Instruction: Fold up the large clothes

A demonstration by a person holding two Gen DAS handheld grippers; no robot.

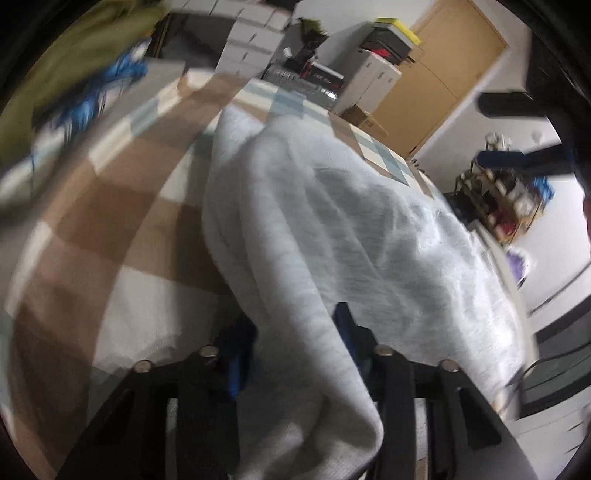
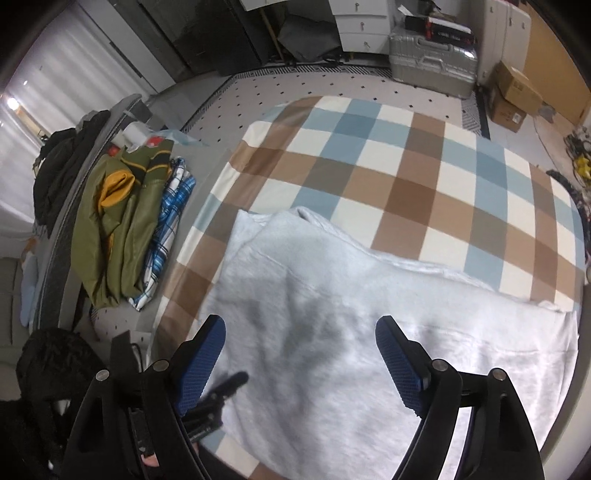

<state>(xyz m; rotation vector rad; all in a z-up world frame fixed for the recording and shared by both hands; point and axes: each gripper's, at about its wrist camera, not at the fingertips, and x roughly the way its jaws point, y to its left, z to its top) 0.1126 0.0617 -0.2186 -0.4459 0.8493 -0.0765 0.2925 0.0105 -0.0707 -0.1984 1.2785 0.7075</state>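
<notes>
A large pale grey-white garment point(image 2: 332, 314) lies spread on a checked brown, blue and white blanket point(image 2: 406, 166). In the left wrist view my left gripper point(image 1: 295, 332) is shut on a fold of this garment point(image 1: 314, 229), which drapes over and between the blue fingers and rises away from the blanket point(image 1: 110, 221). The view is blurred. My right gripper point(image 2: 301, 354) is open and empty, hovering above the near part of the garment, its blue pads point(image 2: 201, 358) wide apart.
An olive jacket point(image 2: 118, 221) and a blue plaid shirt point(image 2: 166, 225) lie piled left of the blanket. A silver suitcase point(image 2: 432, 62), cardboard boxes point(image 2: 513, 96) and white drawers point(image 2: 362, 26) stand at the far side. A black tripod point(image 2: 218, 395) sits near my right gripper.
</notes>
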